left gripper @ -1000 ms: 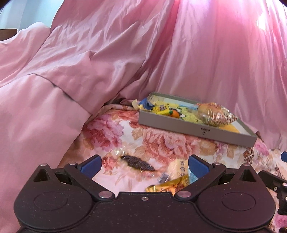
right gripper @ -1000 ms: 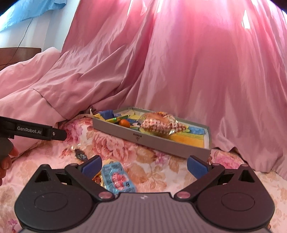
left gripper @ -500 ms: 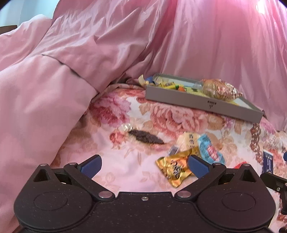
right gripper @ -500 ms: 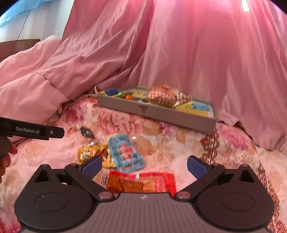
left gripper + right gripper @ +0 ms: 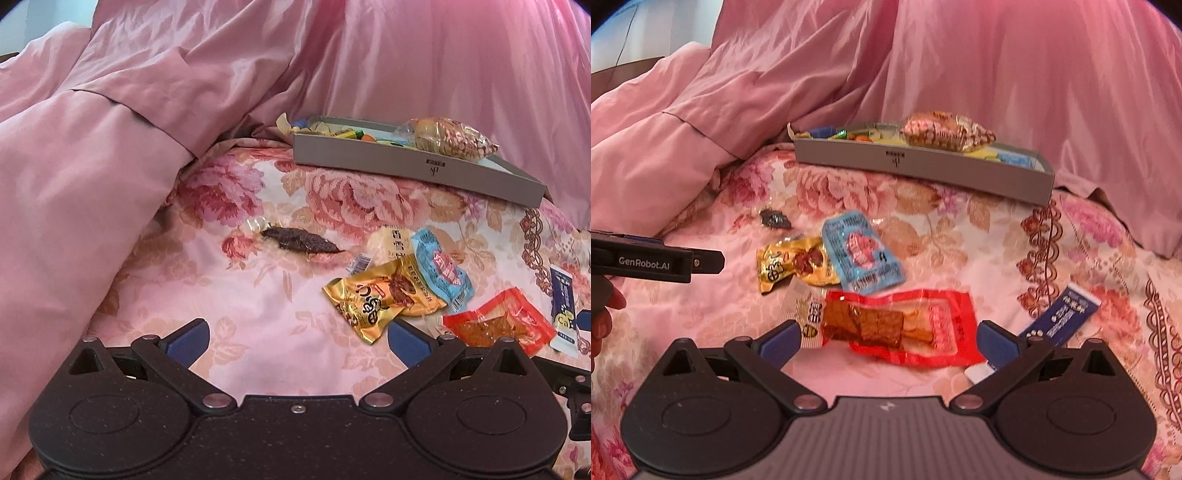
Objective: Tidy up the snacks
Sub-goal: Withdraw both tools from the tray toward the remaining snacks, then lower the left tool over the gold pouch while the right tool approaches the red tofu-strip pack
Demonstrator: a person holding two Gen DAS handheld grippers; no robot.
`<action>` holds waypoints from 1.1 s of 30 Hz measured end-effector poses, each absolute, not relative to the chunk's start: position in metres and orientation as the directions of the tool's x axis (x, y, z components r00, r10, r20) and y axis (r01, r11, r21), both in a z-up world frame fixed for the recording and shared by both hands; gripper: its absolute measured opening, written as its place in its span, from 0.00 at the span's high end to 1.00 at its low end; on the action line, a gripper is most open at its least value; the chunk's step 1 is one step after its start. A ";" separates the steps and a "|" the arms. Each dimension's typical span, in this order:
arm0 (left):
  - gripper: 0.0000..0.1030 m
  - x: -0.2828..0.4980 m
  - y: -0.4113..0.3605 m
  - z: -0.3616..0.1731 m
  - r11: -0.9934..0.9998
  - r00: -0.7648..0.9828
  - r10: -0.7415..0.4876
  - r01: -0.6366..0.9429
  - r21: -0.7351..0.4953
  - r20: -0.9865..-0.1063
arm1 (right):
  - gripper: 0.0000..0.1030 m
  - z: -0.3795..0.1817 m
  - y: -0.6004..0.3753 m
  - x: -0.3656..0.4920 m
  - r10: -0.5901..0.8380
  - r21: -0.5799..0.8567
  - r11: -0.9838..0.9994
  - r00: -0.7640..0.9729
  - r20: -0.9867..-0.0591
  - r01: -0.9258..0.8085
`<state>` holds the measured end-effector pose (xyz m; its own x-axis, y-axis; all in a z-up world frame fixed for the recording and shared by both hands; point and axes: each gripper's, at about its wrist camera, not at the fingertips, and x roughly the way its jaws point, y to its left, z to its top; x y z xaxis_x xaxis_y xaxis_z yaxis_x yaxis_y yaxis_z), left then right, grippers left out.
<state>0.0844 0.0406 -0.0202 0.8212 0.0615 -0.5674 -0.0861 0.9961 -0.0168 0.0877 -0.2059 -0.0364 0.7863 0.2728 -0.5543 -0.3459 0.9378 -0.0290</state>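
Note:
A grey tray at the back holds several snacks, with a clear bag of peanuts on top. Loose packets lie on the floral bedspread: a gold packet, a light blue packet, a red packet, a dark blue sachet and a dark snack in clear wrap. My left gripper is open and empty, just short of the gold packet. My right gripper is open, with the red packet between its fingers' line.
Pink curtain and quilt folds rise at the left and behind the tray. A pale yellow packet lies behind the gold one. The left gripper's side shows at the left of the right wrist view.
Both grippers have pulled back and tilted down. The tray now sits farther off, and the red packet and dark blue sachet have come into view.

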 end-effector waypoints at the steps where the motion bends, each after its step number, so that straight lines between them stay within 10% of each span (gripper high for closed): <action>1: 0.01 0.084 0.040 -0.021 0.996 0.820 0.061 -0.085 -0.017 -0.569 | 0.00 -0.038 -0.205 0.088 0.273 -0.028 0.937 0.783 -0.559 -0.347; 33: 0.01 0.133 0.041 -0.027 0.984 0.777 -0.095 0.168 0.059 -0.623 | 0.00 -0.050 -0.206 0.112 0.374 -0.096 0.825 0.667 -0.645 -0.556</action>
<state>0.1332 0.0410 -0.0267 0.7766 -0.0951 -0.6228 0.1680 0.9840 0.0593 0.1119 -0.2061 -0.0495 0.6667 0.3740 -0.6447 -0.5562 0.8254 -0.0964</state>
